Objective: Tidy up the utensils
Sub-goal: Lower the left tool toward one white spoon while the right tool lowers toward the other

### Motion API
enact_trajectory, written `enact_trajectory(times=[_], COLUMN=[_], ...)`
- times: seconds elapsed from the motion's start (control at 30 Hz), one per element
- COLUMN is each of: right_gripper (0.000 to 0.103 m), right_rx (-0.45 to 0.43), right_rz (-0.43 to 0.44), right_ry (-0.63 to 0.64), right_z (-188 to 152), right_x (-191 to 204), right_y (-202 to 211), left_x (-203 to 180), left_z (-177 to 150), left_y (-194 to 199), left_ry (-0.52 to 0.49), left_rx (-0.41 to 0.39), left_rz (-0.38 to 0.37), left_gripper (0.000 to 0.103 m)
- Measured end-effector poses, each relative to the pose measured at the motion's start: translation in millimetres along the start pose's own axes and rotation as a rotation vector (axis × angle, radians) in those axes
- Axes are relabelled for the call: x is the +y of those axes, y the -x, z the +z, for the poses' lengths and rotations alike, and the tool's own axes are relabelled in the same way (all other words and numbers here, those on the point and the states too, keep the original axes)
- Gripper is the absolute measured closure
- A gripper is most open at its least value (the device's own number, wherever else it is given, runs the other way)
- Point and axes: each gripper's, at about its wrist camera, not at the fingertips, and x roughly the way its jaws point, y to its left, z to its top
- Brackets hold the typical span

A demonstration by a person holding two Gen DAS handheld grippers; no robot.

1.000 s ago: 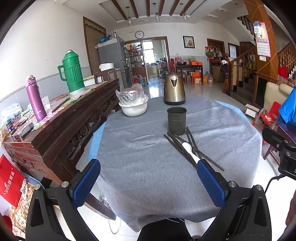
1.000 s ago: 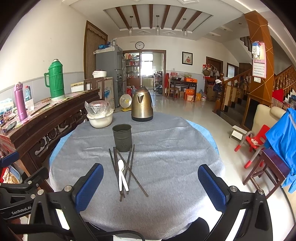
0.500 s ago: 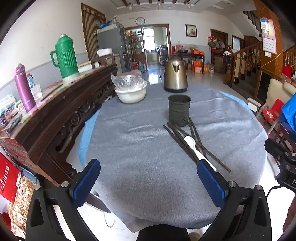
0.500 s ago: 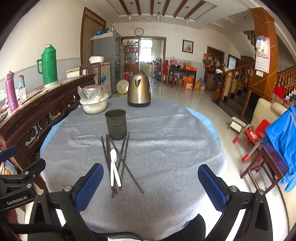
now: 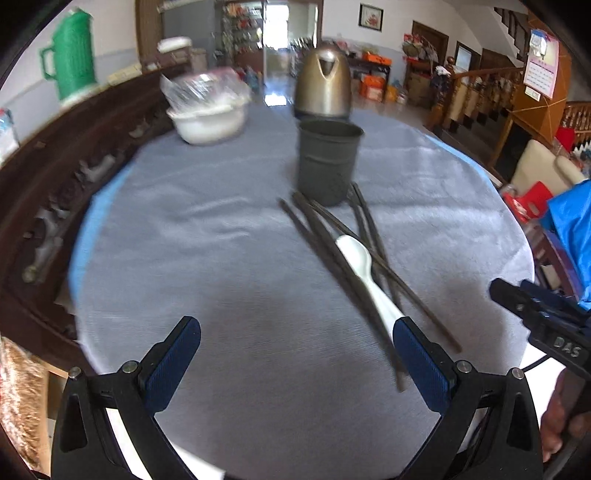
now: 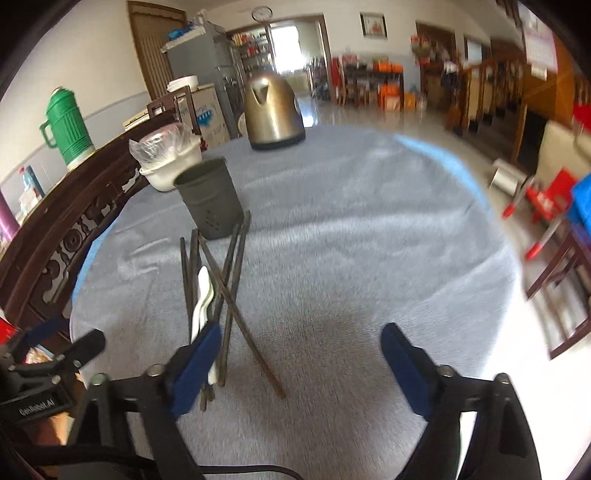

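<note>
Both grippers' fingers (image 5: 421, 362) (image 6: 195, 365) spread empty, each hiding the spoon (image 5: 364, 271) handle's end.

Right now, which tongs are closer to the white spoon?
Hard to call. The left tongs have it beside their right finger; the right tongs have the white spoon beside their left finger. Both are open.

Bright daylight floods in from the far doorway (image 5: 275, 22), glaring off the floor (image 6: 369, 110). Both views smear with motion blur, worst toward the edges. Fisheye bending curves the tablecloth (image 5: 221, 258) rim, black vignette fills the corners, and soft shadows pool near the lenses.
</note>
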Motion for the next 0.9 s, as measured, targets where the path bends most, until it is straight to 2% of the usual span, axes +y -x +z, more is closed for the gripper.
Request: enact_trajectory(times=[0.03,0.13,0.2,0.3,0.37,0.4,0.47,0.63,0.7,0.9], right_gripper=[0.03,0.041,0.042,0.042,0.042,0.042,0.042,0.042,0.042,0.042], right_rx=[0.02,0.059,0.069,0.073,0.078,0.081,0.096,0.141,0.162,0.244], right_rz=[0.014,0.062,0.077,0.076,0.083,0.086,0.098,0.133,0.165,0.246], right_ry=[-0.011,-0.049,-0.064,-0.065,-0.071,-0.073,-0.074,-0.083,-0.077,-0.049], right_z=[1.2,1.5,1.3,4.0,5.6,6.2,7.0,7.5,8.3,9.0], right_x=[-6.3,-18.7,-24.5,-28.3,-30.2,-30.9,-31.0,-26.7,-19.8,5.2], right_y=[-11.0,-30.6,-38.4,-46.3,-50.2,-51.6,-56.5,-69.6,-73.4,-86.3], left_x=[-2.3,-15.2,-24.2,-30.7,-28.8,-26.4,-21.6,-5.0,6.8,44.1], left_z=[2.2,8.3,12.2,14.9,13.2,11.3,8.9,5.6,0.8,-2.0], left_y=[-6.9,-24.0,-32.3,-50.9,-65.2,-71.6,-72.7,-72.5,-70.4,-61.6], left_ry=[0.001,-0.013,-0.035,-0.051,-0.038,-0.026,-0.009,-0.025,-0.034,0.004], left_rx=[0.015,0.033,0.046,0.095,0.142,0.167,0.165,0.194,0.204,0.216], left_rz=[-0.019,-0.061,-0.094,-0.118,-0.128,-0.145,-0.167,-0.151,-0.144,-0.138], left_gripper=[0.0,0.003,0.01,0.024,0.042,0.045,0.047,0.055,0.063,0.063])
